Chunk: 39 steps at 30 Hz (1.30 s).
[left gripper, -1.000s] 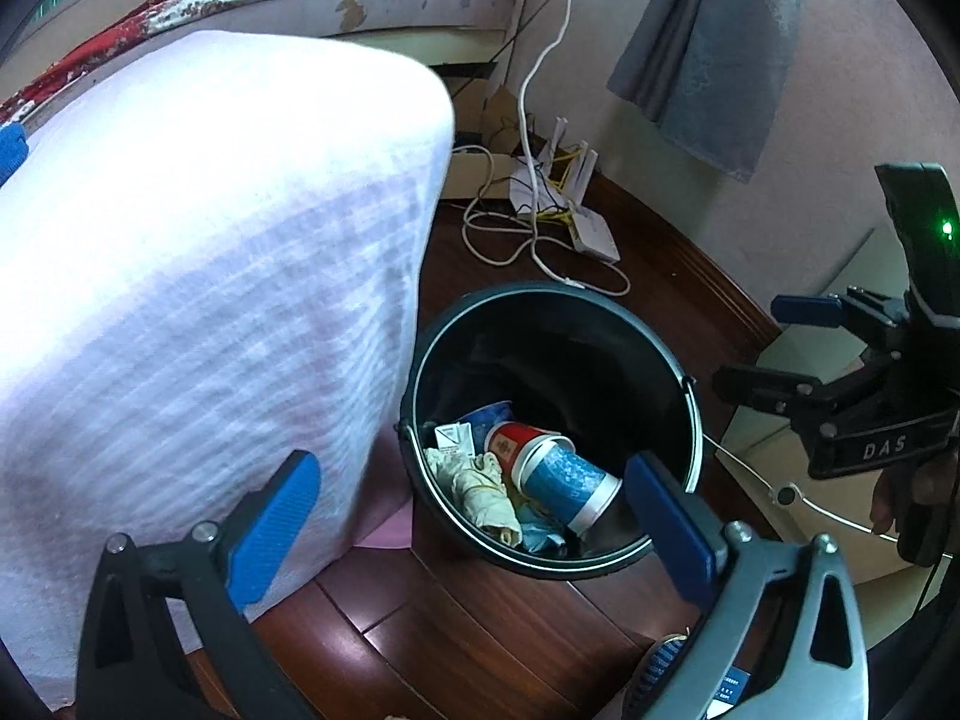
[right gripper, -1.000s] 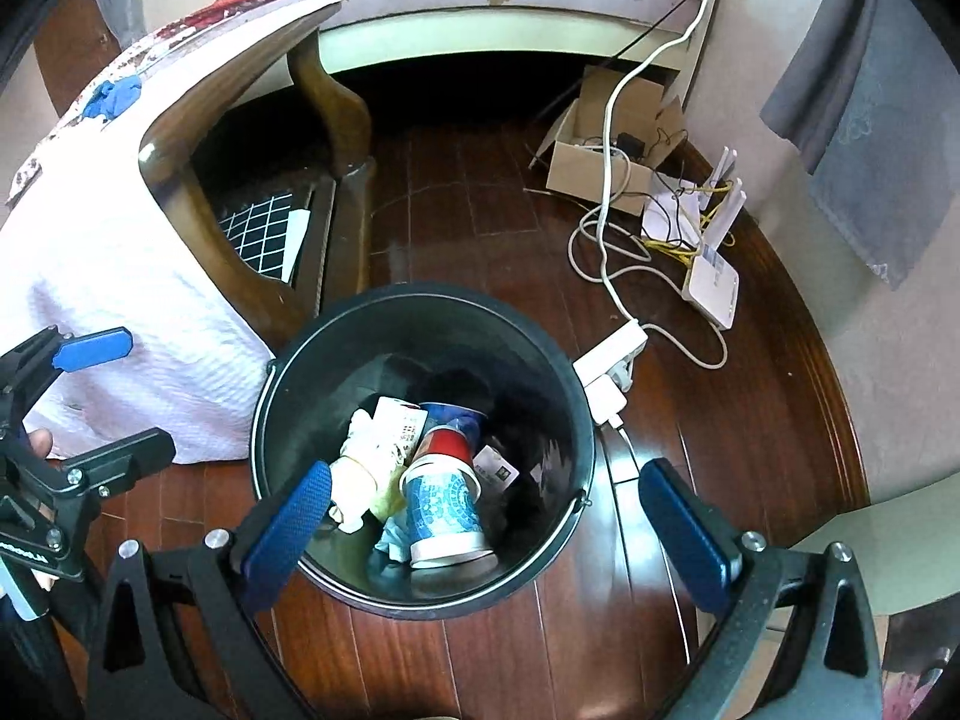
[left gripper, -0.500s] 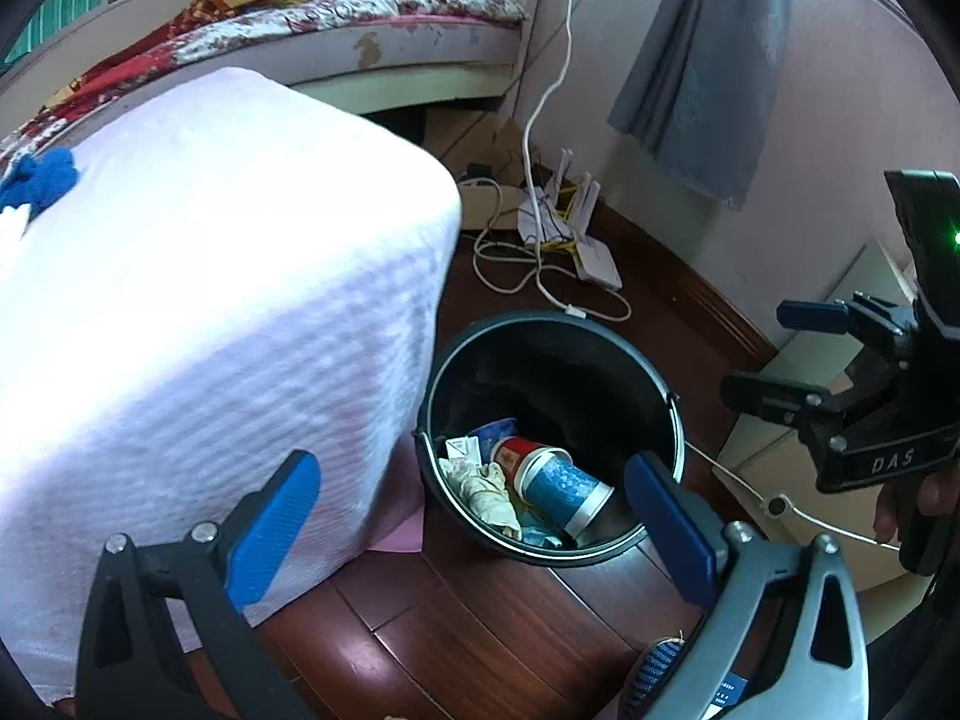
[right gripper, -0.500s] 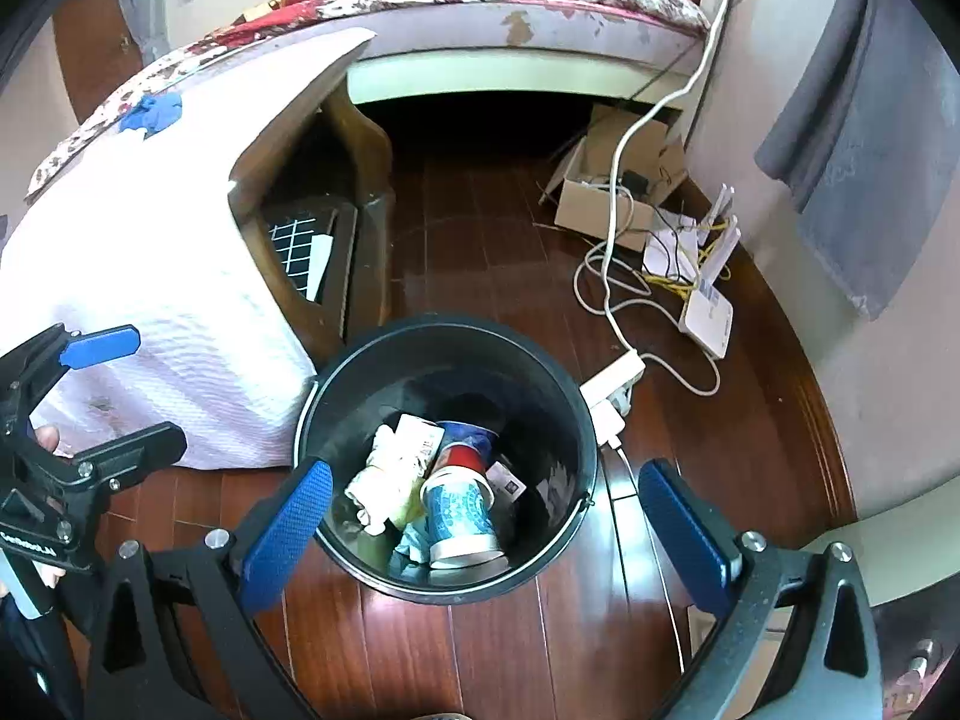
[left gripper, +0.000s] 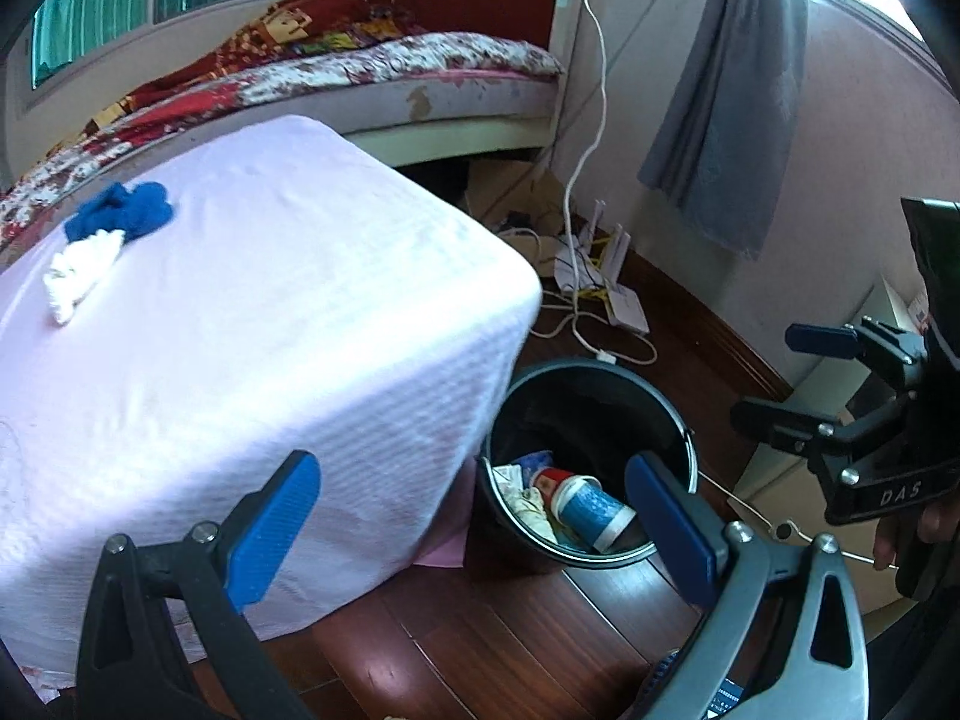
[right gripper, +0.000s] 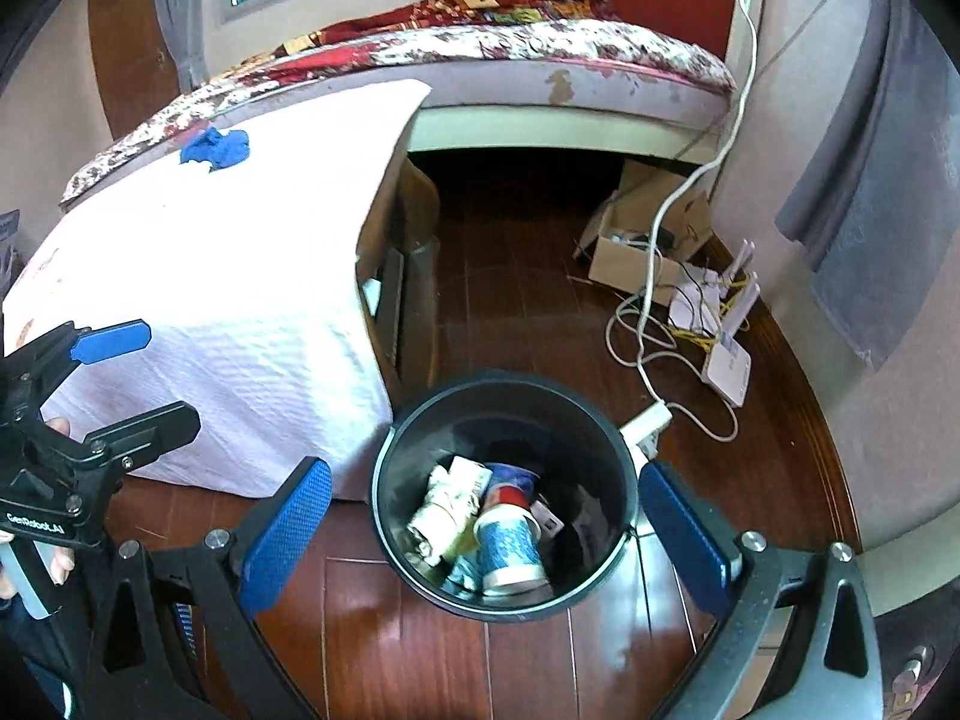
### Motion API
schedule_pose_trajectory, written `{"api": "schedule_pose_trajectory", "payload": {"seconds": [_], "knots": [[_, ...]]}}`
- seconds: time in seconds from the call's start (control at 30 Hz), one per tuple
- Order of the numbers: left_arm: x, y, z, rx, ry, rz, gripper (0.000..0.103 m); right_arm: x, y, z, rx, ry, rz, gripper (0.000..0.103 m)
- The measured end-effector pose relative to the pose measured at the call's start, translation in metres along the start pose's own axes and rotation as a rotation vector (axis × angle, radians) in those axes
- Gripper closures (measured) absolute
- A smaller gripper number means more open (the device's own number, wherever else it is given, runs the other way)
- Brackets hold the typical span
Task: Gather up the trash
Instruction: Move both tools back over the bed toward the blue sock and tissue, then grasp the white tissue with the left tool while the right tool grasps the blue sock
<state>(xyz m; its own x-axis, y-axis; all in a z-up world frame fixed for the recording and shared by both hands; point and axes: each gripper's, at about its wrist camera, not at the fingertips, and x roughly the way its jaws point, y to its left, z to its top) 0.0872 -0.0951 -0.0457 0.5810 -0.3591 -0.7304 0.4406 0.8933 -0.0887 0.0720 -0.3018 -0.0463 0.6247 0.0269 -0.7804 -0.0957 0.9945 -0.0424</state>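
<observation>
A black trash bin [left gripper: 678, 420] [right gripper: 390, 504] stands on the wood floor beside a table draped in white cloth [left gripper: 252, 324] [right gripper: 228, 276]. Inside the bin lie a blue and red paper cup [left gripper: 591, 507] [right gripper: 510, 546] and crumpled paper [right gripper: 447, 501]. On the tabletop sit a blue crumpled wad [left gripper: 123, 213] [right gripper: 217, 147] and a white crumpled wad [left gripper: 81, 273]. My left gripper [left gripper: 480, 525] [right gripper: 117, 375] hovers open and empty above the bin and table corner. My right gripper [right gripper: 486, 531] [left gripper: 786, 372] is open and empty above the bin.
A bed [left gripper: 390, 69] with a flowered cover runs along the back. White cables [left gripper: 579, 306], a router [right gripper: 729, 360] and a cardboard box [right gripper: 636, 252] lie on the floor by the wall. A grey curtain [left gripper: 729, 90] hangs at the right.
Both grippers have risen and pulled back from the bin, so it looks smaller. The tabletop with the blue and white wads has come into view.
</observation>
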Motion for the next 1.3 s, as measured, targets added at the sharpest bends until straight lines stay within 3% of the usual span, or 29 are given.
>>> {"api": "schedule_pose_trajectory", "payload": {"seconds": [0.5, 0.83, 1.03, 1.23, 1.3], "knots": [[-0.034, 0.047, 0.009, -0.060, -0.080, 0.115, 0.001, -0.003, 0.058, 0.048, -0.068, -0.088, 0.084, 0.000], [-0.051, 0.117, 0.016, -0.133, -0.106, 0.232, 0.001, 0.010, 0.117, 0.093, -0.101, -0.142, 0.171, 0.000], [-0.055, 0.159, 0.023, -0.175, -0.121, 0.288, 0.001, 0.017, 0.159, 0.128, -0.152, -0.212, 0.150, 0.000], [-0.046, 0.201, 0.039, -0.219, -0.139, 0.306, 0.004, 0.049, 0.183, 0.165, -0.179, -0.163, 0.171, 0.000], [-0.037, 0.213, 0.046, -0.227, -0.137, 0.308, 0.010, 0.061, 0.186, 0.175, -0.185, -0.151, 0.144, 0.000]]}}
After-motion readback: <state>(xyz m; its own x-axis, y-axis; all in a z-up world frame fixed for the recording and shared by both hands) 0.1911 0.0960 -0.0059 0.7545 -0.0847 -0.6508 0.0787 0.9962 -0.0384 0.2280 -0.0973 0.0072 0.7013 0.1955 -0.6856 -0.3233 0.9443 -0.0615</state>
